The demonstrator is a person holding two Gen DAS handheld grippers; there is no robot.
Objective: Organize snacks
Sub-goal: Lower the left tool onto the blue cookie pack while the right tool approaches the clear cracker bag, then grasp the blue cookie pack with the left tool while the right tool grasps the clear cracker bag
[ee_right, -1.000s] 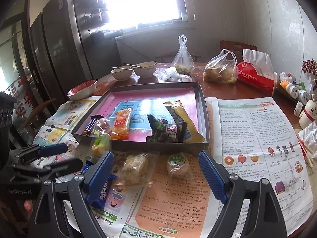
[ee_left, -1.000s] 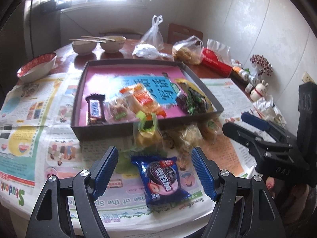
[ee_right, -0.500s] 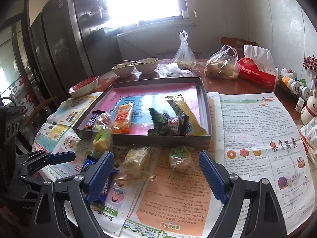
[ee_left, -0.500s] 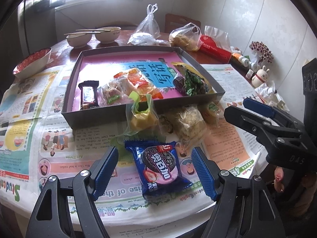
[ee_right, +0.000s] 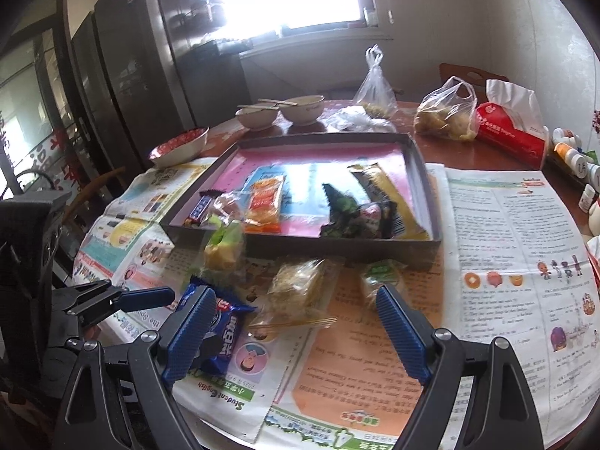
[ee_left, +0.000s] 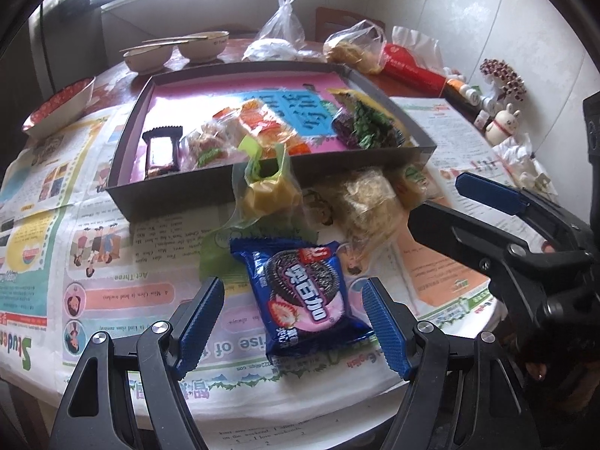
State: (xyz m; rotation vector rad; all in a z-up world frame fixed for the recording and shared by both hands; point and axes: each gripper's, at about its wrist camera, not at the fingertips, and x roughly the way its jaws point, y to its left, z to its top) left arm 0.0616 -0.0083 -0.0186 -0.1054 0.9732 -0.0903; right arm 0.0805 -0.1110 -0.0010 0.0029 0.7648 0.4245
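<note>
1. Your surface (ee_left: 93,225) is round and papered with newsprint, so every loose packet lies flat on it and can slide. Its near rim curves away just below the blue cookie packet, which leaves little room on your side of the tray.

2. The tray (ee_left: 262,182) is the landmark. It sits mid-surface with low dark walls, and five or so snacks already lie in it, crowded along its near wall. The far half of its pink floor is bare, and I judge that the best landing room.

3. The right gripper (ee_right: 296,328) hangs in front of the tray's near wall with its jaws spread wide and nothing between them. It stands clear of the clear-wrapped pastry (ee_right: 300,288) and the green-labelled cake (ee_right: 382,277), both of which lie close to that wall.

4. The left gripper (ee_left: 294,324) is also in front of the tray, lower down and nearer the surface rim. Its jaws are spread on either side of the blue cookie packet (ee_left: 300,292), with the pads still off the wrapper, so nothing is pinched yet.

5. That packet lies flat and slightly askew to the jaws, with its far end close to the yellow sweet in green wrap (ee_left: 268,191). You will likely need to lift it over that sweet and the tray wall.
</note>
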